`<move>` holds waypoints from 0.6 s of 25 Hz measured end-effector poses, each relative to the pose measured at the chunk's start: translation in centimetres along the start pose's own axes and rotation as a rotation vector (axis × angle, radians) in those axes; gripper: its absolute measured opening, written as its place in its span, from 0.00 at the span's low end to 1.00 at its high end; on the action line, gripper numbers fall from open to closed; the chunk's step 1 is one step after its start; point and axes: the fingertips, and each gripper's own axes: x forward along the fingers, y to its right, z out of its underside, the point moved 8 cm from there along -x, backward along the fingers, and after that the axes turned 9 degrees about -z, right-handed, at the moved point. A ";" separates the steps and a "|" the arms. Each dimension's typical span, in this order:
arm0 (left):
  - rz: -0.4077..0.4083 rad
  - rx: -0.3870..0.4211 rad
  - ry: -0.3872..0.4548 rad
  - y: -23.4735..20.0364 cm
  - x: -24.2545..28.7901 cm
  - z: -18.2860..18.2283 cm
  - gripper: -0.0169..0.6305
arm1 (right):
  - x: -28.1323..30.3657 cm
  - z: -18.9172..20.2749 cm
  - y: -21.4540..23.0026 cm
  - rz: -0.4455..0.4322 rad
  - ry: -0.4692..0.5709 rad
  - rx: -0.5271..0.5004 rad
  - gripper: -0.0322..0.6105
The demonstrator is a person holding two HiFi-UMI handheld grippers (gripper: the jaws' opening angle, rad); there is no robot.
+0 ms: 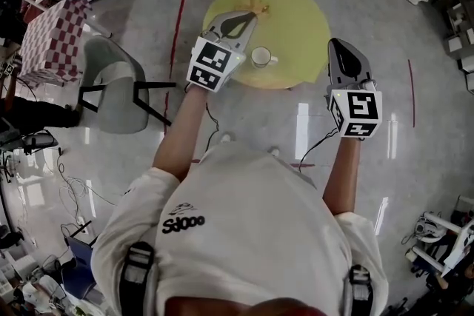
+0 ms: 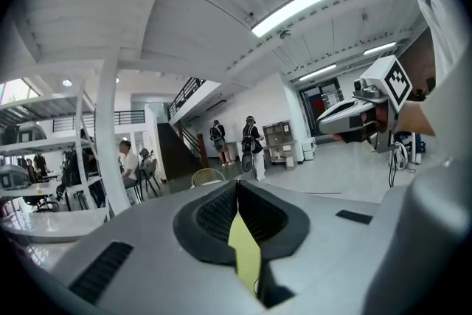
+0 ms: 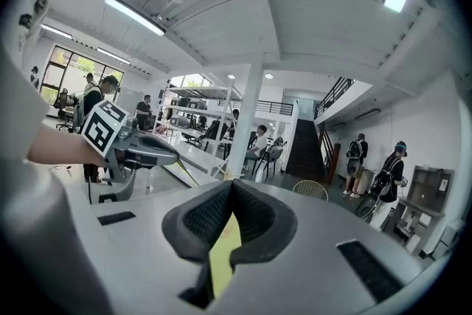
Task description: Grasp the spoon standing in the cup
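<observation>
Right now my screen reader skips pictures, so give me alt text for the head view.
Seen from above, a person holds two grippers at a round yellow table; a white cup stands on it beside the left gripper, the right gripper off to its right.

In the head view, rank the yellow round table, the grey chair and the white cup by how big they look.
1. yellow round table, largest
2. grey chair, somewhat smaller
3. white cup, by far the smallest

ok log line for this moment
left tool shut, empty | right tool shut, empty | cup on yellow table, untouched | spoon not visible
</observation>
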 end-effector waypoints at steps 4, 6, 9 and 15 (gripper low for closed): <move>-0.007 0.015 0.059 -0.8 -1.4 -2.4 0.08 | 0.0 -1.6 0.0 0.018 0.030 -0.020 0.08; -0.007 0.035 0.085 -1.1 -2.0 -3.5 0.07 | 0.0 -2.4 -0.1 0.025 0.043 -0.025 0.08; -0.015 0.066 0.120 -1.4 -3.0 -4.7 0.08 | -0.3 -3.3 -0.4 0.033 0.056 -0.043 0.08; -0.010 0.066 0.157 -1.5 -4.1 -6.1 0.08 | -0.4 -4.4 -0.9 0.028 0.059 -0.063 0.08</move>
